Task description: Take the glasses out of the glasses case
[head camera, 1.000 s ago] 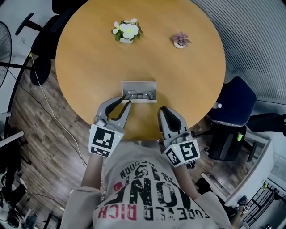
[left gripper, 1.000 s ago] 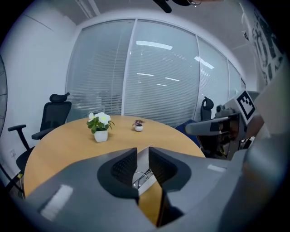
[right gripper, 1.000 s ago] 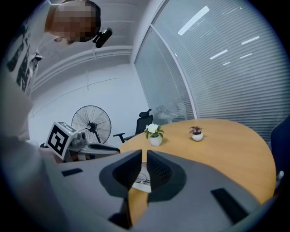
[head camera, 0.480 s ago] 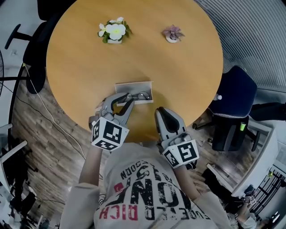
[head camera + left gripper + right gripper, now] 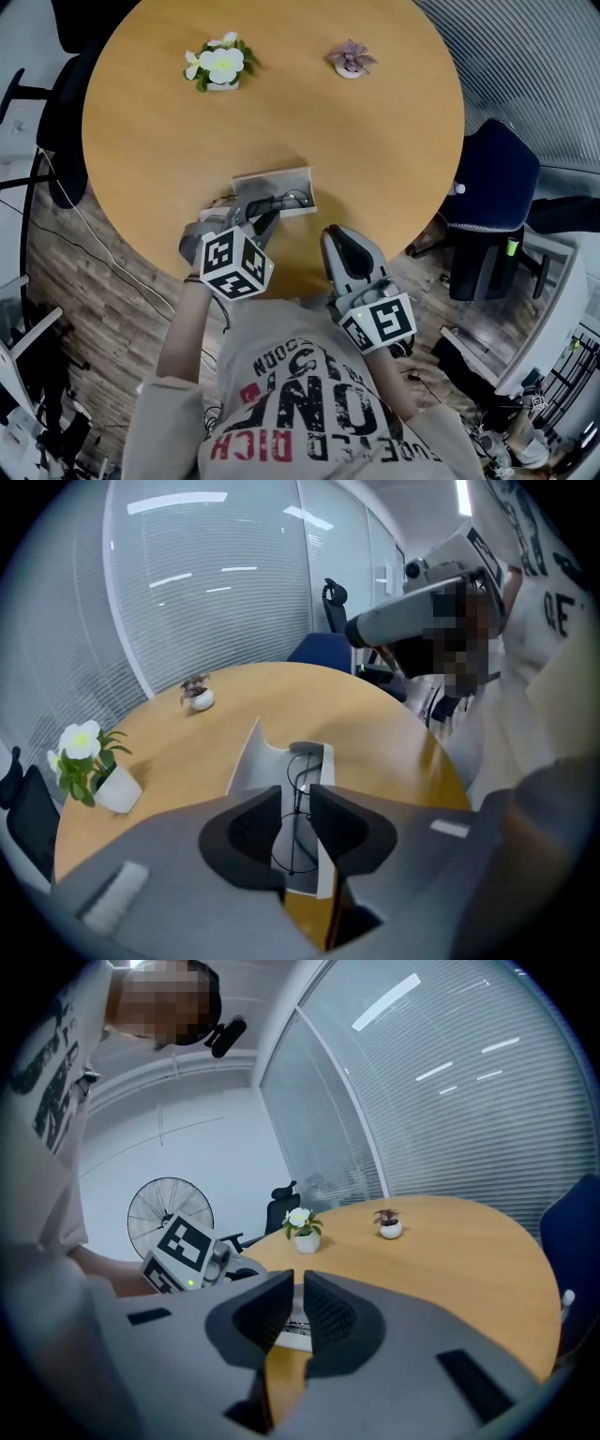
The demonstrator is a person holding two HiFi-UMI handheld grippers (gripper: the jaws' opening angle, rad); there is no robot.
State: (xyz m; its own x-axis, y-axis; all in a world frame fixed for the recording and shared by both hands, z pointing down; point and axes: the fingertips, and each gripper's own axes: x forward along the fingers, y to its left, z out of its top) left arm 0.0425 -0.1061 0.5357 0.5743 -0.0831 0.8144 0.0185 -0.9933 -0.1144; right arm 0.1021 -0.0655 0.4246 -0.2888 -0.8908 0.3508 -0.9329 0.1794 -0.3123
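Note:
An open grey glasses case (image 5: 272, 179) lies on the round wooden table (image 5: 375, 150) near its front edge. Thin dark-framed glasses (image 5: 292, 199) rest inside it. My left gripper (image 5: 258, 215) points steeply down into the case. In the left gripper view the case (image 5: 251, 761) lies straight ahead, and the glasses (image 5: 305, 766) show in the gap between the jaws of the left gripper (image 5: 294, 799). Those jaws have just been opening and their pads do not press on the frame. My right gripper (image 5: 336, 234) hovers at the table's edge, shut and empty (image 5: 298, 1283).
A white flower in a pot (image 5: 215, 66) and a small purple plant (image 5: 350, 60) stand at the table's far side. A blue chair (image 5: 492, 178) sits to the right. A floor fan (image 5: 169, 1218) stands beyond the table's left.
The left gripper has dropped and tipped down over the case, rolling so that its marker cube turned. Its tips now sit at the glasses. The right gripper has stayed put.

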